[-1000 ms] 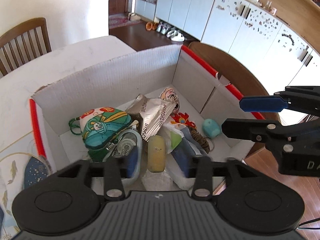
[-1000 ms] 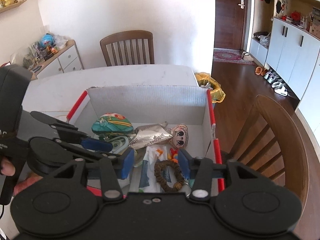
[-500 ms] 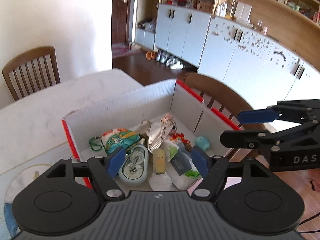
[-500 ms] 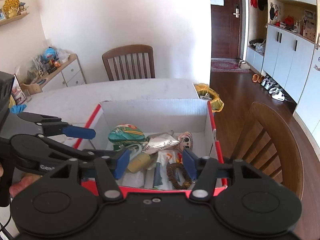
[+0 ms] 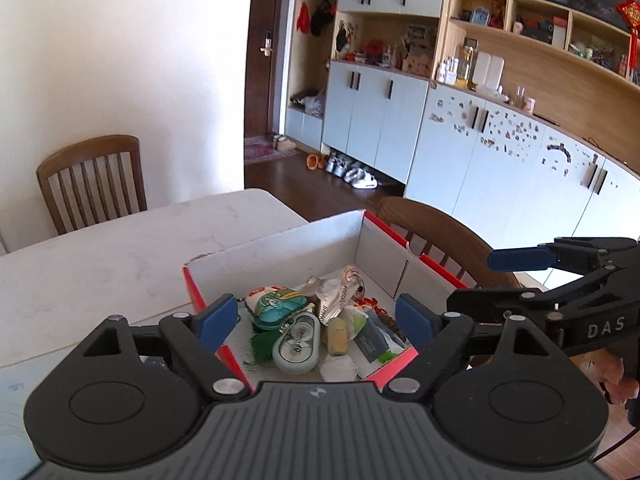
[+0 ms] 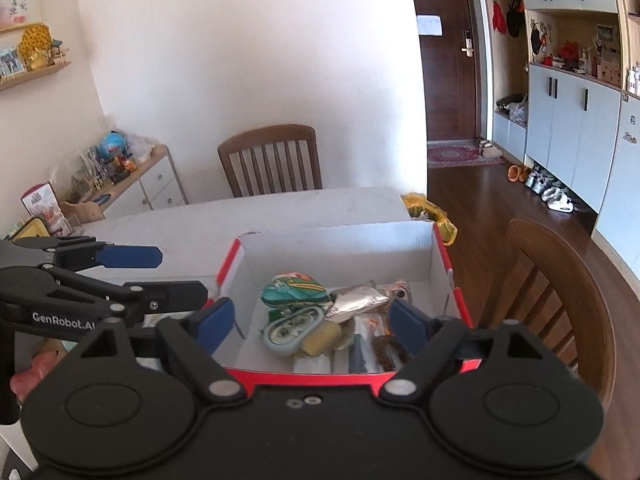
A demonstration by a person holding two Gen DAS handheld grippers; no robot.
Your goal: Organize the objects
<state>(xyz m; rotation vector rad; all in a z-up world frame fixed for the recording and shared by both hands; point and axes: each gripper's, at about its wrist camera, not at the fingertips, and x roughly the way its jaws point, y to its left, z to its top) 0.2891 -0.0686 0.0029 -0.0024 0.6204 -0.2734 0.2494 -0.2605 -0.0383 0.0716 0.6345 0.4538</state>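
Left wrist view: both grippers, left gripper [image 5: 316, 322] and right gripper [image 6: 311, 320], just opened wide, empty; box [image 5: 280, 254] contents lie beyond your jaws, so withdraw clear of its rim.

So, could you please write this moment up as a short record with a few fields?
setting: white table, wooden chairs around it
container: open cardboard box with red edges, on the table
contents: green pouch, foil packet, yellow tube, oval case, small doll, all piled together
left gripper: jaws have just been opening, nothing between them, above the box's near edge
right gripper: jaws have just been opening, empty, above the box's near edge
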